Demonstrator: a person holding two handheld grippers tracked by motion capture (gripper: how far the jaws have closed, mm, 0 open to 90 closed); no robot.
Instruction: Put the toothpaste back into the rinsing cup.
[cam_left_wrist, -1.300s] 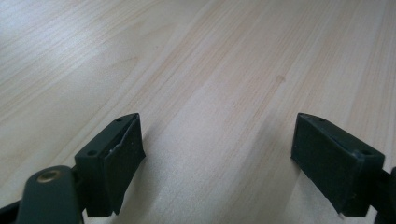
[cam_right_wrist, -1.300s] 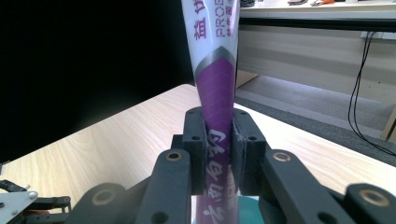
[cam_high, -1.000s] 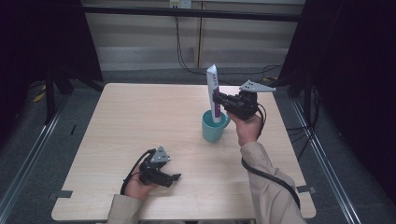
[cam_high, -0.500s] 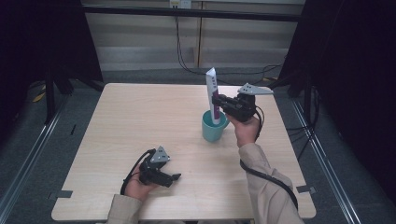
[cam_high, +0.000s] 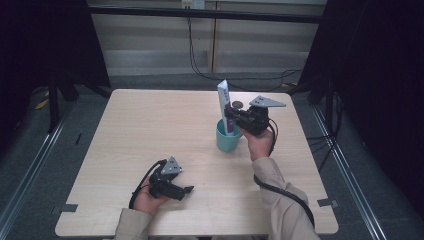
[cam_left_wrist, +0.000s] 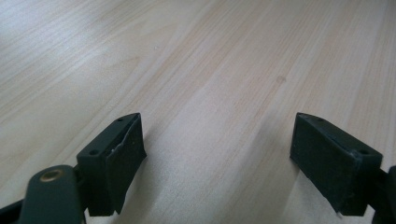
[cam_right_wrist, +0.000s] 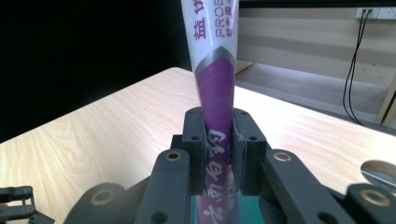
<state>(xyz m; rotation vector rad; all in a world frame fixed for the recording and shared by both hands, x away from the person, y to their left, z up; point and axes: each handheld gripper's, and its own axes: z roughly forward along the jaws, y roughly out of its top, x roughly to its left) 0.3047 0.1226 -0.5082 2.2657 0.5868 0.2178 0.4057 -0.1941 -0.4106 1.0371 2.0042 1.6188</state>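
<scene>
A white and purple toothpaste tube (cam_high: 225, 104) (cam_right_wrist: 215, 84) stands upright, its lower end inside a teal cup (cam_high: 227, 140) on the table's right half. My right gripper (cam_high: 233, 118) (cam_right_wrist: 217, 154) is shut on the tube's purple lower part, just above the cup's rim. The cup's teal inside (cam_right_wrist: 252, 210) shows below the jaws. My left gripper (cam_high: 186, 190) (cam_left_wrist: 217, 161) rests low over the bare wood near the table's front edge. Its jaws stand wide open with nothing between them.
The light wood table (cam_high: 150, 125) has dark floor and metal rails on both sides. A small round grey object (cam_high: 236, 104) lies on the table behind the cup. Cables (cam_high: 200, 65) hang at the back wall.
The right gripper has sunk with the tube, bringing its lower end deeper into the cup. The left gripper has stayed in place.
</scene>
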